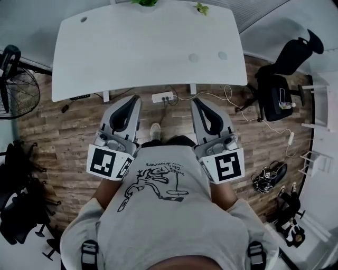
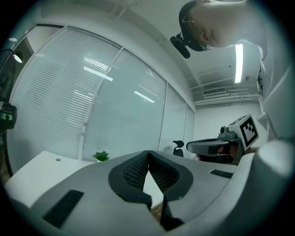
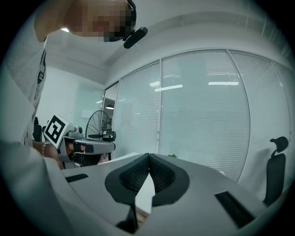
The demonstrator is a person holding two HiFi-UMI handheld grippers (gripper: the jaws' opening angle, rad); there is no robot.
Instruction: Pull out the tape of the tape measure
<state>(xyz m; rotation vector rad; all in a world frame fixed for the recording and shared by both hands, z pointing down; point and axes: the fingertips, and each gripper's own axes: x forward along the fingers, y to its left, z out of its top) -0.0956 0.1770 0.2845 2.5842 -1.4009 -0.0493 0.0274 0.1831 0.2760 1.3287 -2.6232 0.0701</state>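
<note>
The left gripper [image 1: 133, 101] and right gripper [image 1: 197, 103] are closed on nothing. No tape measure is seen, so the desk [image 1: 148, 52] should be approached first.

The right gripper [image 3: 148, 156] has its jaws closed tip to tip, nothing between them (white desk [image 3: 144, 196] shows below); the left gripper [image 3: 110, 146] sits at left, a fan [image 3: 99, 120] behind it

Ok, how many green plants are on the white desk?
2. The left plant is at the far edge of the desk, clipped by the frame top; the right plant is further along that edge. Others may lie out of frame.
</note>
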